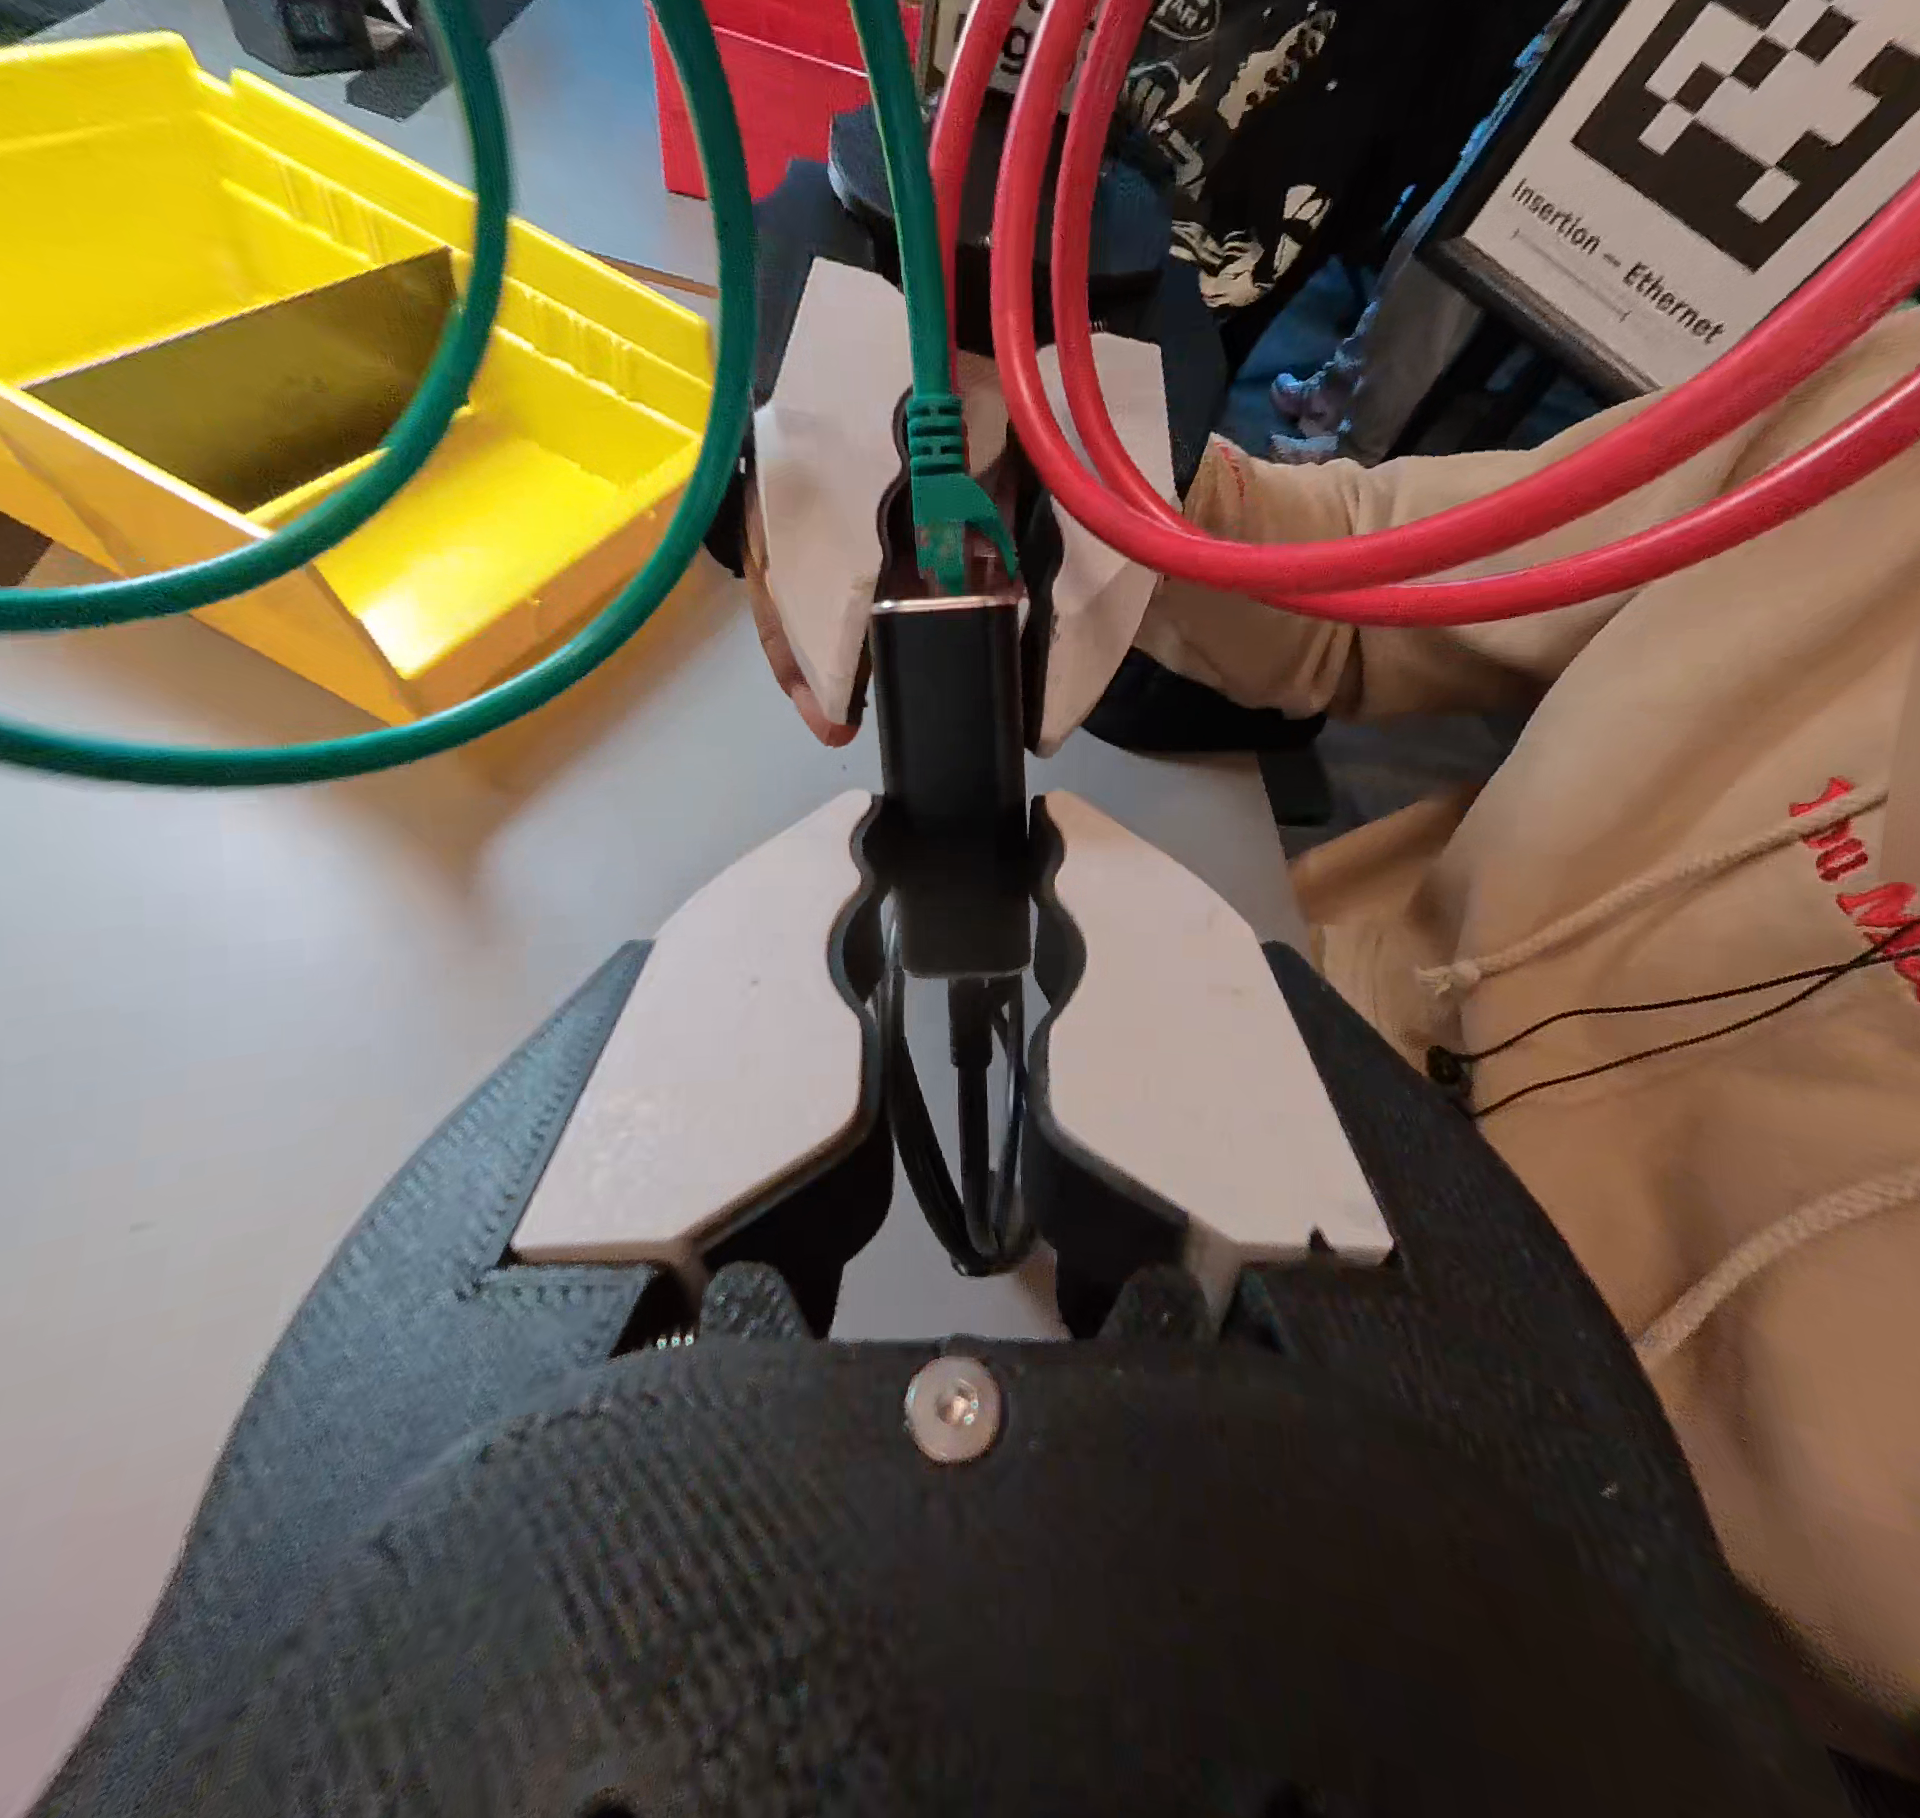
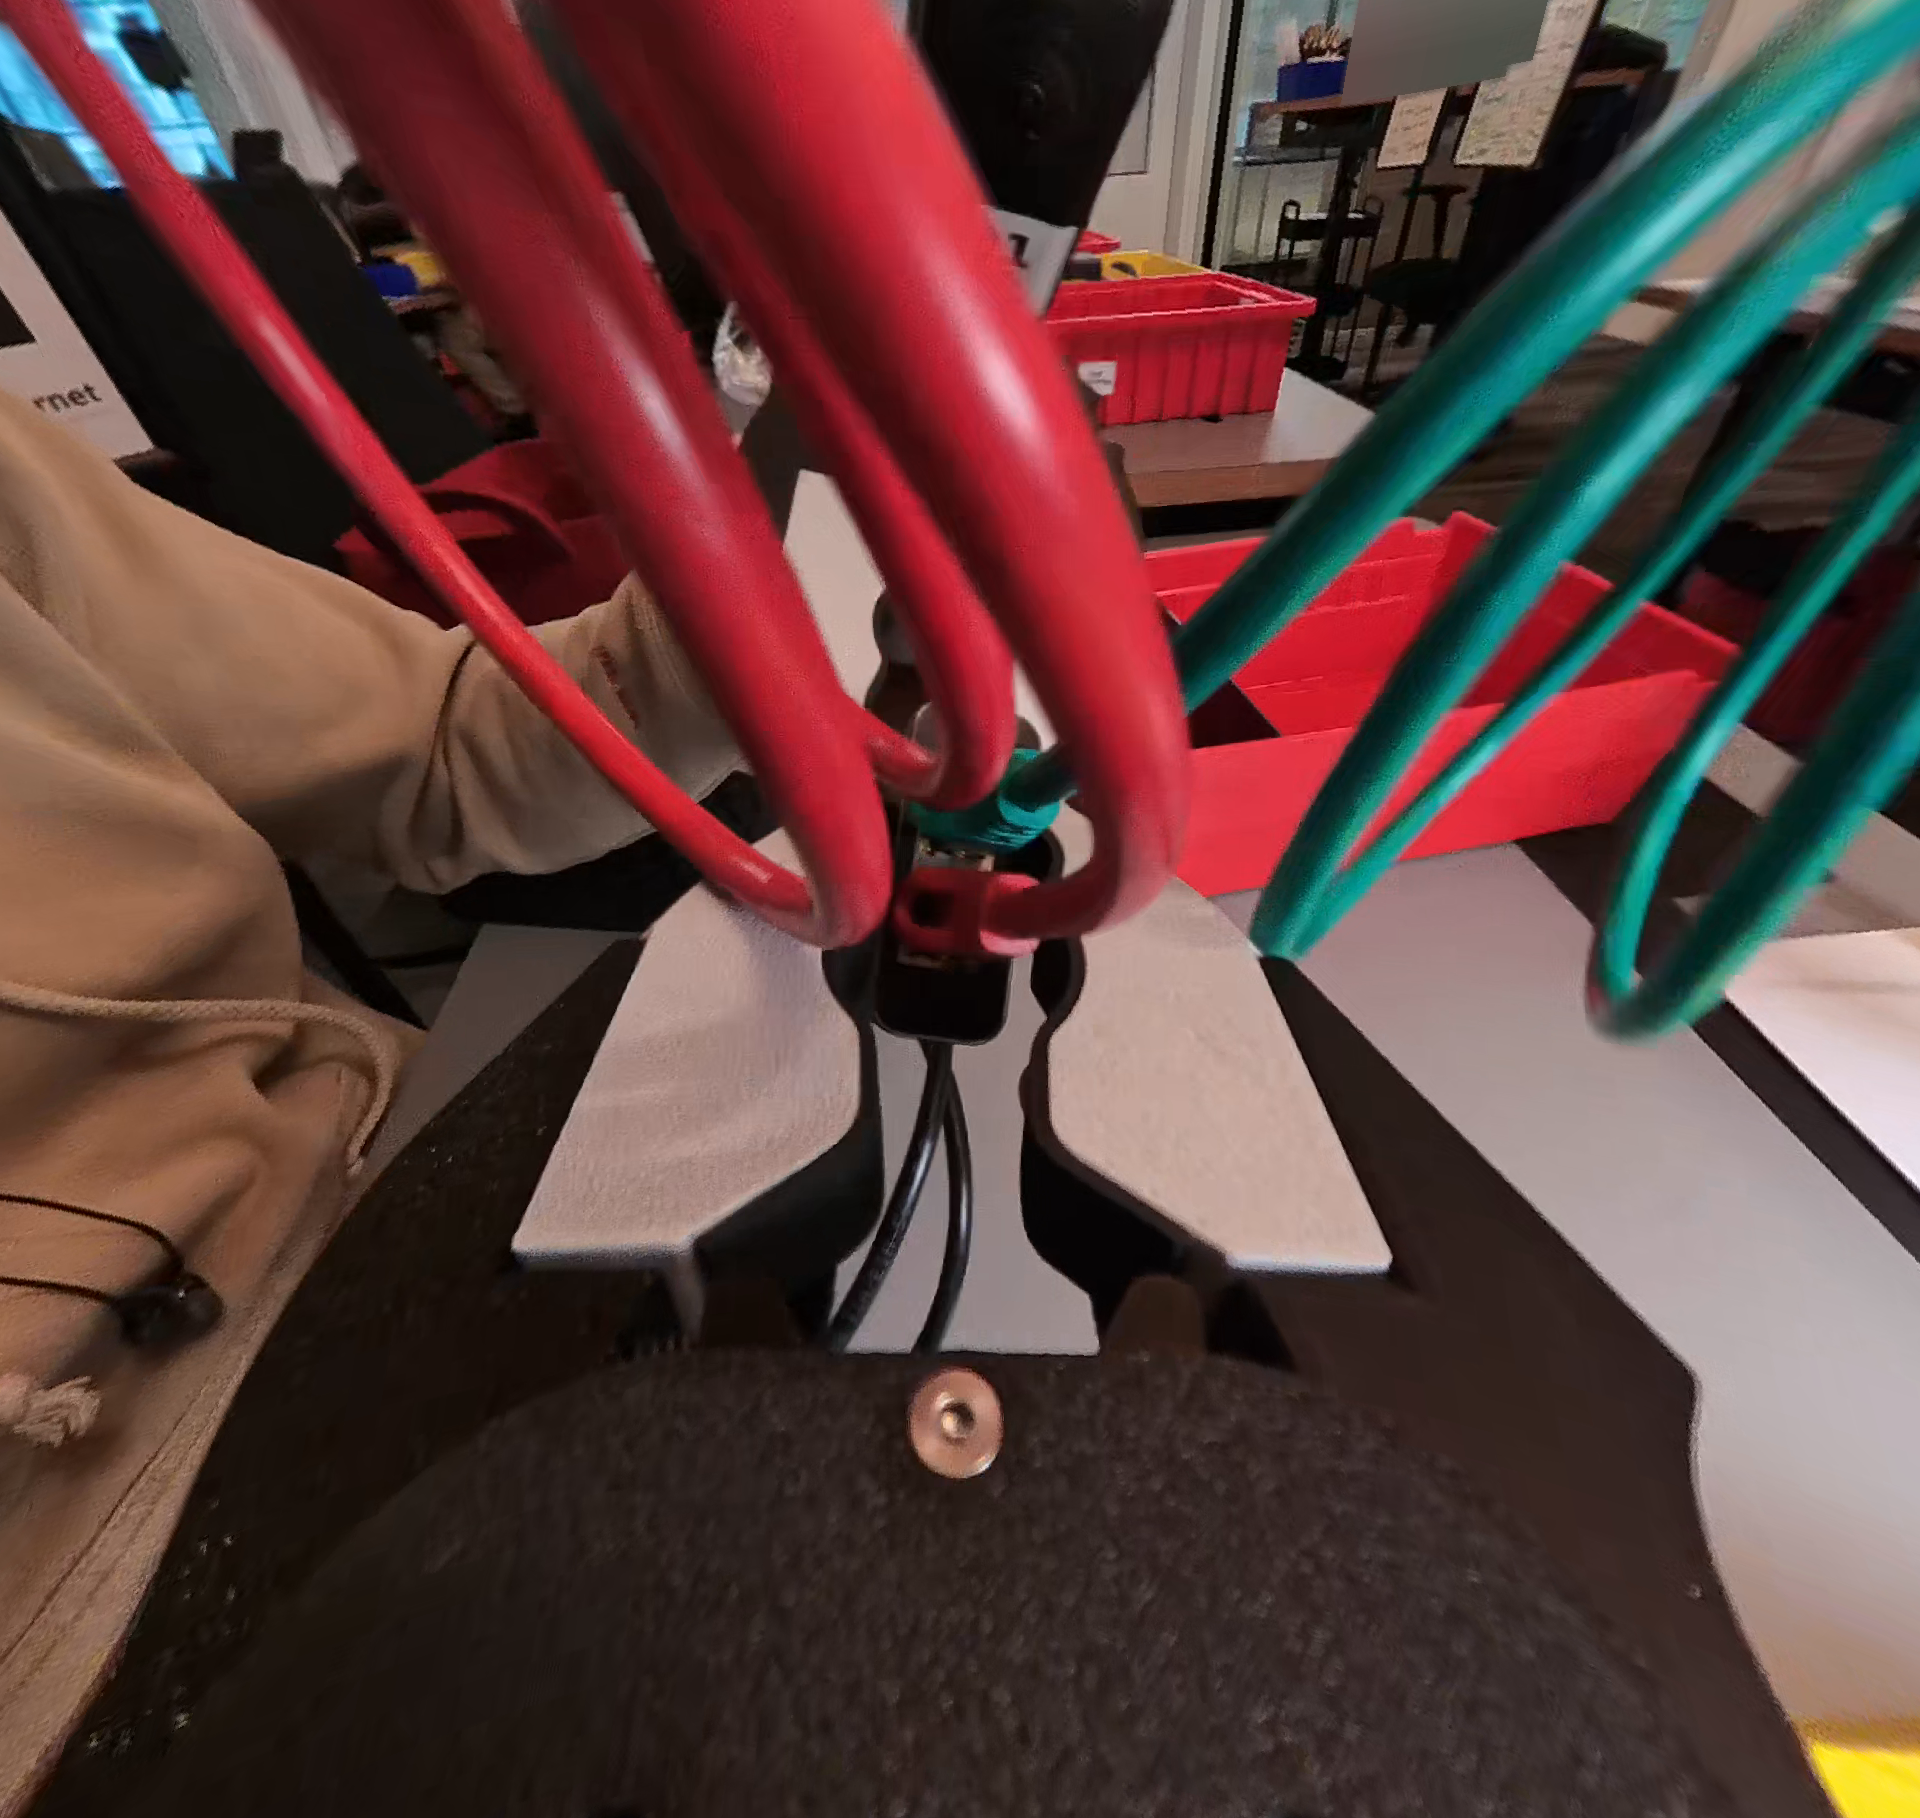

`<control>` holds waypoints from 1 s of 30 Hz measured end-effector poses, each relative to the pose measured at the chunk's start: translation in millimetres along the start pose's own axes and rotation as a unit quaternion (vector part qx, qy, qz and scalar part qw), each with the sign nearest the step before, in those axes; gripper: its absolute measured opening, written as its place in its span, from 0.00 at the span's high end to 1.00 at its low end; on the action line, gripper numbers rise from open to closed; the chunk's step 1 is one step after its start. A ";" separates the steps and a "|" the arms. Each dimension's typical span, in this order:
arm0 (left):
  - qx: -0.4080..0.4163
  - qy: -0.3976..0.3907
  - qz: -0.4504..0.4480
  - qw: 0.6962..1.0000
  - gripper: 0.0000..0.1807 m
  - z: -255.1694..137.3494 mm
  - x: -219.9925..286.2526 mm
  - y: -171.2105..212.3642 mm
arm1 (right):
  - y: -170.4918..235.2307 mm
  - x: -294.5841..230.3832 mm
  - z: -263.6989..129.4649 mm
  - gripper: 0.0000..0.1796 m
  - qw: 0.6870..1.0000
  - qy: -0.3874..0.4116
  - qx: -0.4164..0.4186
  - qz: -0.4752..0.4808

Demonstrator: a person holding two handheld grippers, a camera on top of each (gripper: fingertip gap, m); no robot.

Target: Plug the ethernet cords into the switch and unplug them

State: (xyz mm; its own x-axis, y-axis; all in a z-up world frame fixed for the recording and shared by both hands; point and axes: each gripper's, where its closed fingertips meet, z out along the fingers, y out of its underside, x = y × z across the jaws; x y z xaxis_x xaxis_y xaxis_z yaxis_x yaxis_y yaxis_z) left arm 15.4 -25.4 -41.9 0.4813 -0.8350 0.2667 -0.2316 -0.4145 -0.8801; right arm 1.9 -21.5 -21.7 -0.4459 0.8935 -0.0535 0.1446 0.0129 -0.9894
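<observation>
gripping the smooth black boxy switch [image 1: 951, 729] from opposite ends, your left tongs [image 1: 951, 833] and right tongs [image 2: 945, 947] are both clamped on it above the pale surface [image 1: 260, 937]; glossy green cord [image 1: 940, 459] and red cord [image 2: 935, 921] sit plugged in.

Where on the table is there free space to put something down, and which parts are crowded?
Bare grey table lies between the yellow bin and the left gripper. In the right wrist view, another bare strip borders the red bin. It is crowded around the switch, where the green cord and red cord loop between both grippers.
</observation>
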 end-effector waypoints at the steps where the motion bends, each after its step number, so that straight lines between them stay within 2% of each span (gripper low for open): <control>1: 0.008 -0.007 0.003 1.000 0.86 -1.9 -2.2 -2.1 | -1.8 2.4 0.1 0.86 1.000 0.007 0.007 0.003; 4: 0.069 -0.036 0.016 0.997 0.86 -10.6 -8.0 -20.7 | -13.5 10.6 -4.8 0.86 0.998 0.024 0.053 0.016; 6: 0.118 -0.087 0.039 0.988 0.82 -23.3 -11.3 -39.6 | -20.0 22.5 -14.3 0.86 0.995 0.053 0.086 0.013; 8: 0.176 -0.131 0.081 0.972 0.80 -40.0 -1.1 -63.0 | -29.8 33.5 -27.9 0.87 0.988 0.073 0.131 0.024; 10: 0.204 -0.138 0.119 0.962 0.81 -43.4 21.9 -77.4 | -44.0 43.3 -44.8 0.87 0.976 0.096 0.192 0.027; 13: 0.189 -0.070 0.114 0.973 0.82 -5.7 56.8 -76.2 | -61.9 51.5 -69.8 0.87 0.953 0.125 0.274 0.032; 14: 0.176 -0.035 0.094 0.979 0.79 15.0 65.0 -70.9 | -66.4 52.6 -76.8 0.87 0.946 0.134 0.294 0.032; 18: 0.188 0.009 -0.006 0.982 0.75 73.2 49.3 -55.4 | -84.1 44.2 -97.9 0.87 0.923 0.140 0.358 0.015; 21: 0.248 -0.019 -0.052 0.967 0.75 69.5 18.4 -60.2 | -90.0 32.7 -97.7 0.87 0.928 0.120 0.353 -0.009; 24: 0.324 -0.057 -0.037 0.943 0.75 40.8 0.9 -77.4 | -85.9 27.7 -85.5 0.87 0.938 0.106 0.330 -0.020; 30: 0.387 -0.103 -0.012 0.916 0.71 5.1 -16.1 -87.3 | -61.8 27.0 -46.9 0.85 0.959 0.077 0.271 0.005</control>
State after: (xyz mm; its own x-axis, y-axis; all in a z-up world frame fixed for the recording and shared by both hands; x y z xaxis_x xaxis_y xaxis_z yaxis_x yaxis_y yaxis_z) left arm 32.2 26.1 28.6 0.6456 -0.7103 0.2805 0.4127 0.0155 -0.9108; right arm 22.4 22.8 44.3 -0.3041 0.9489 -0.0840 -0.3510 -0.1936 -0.9161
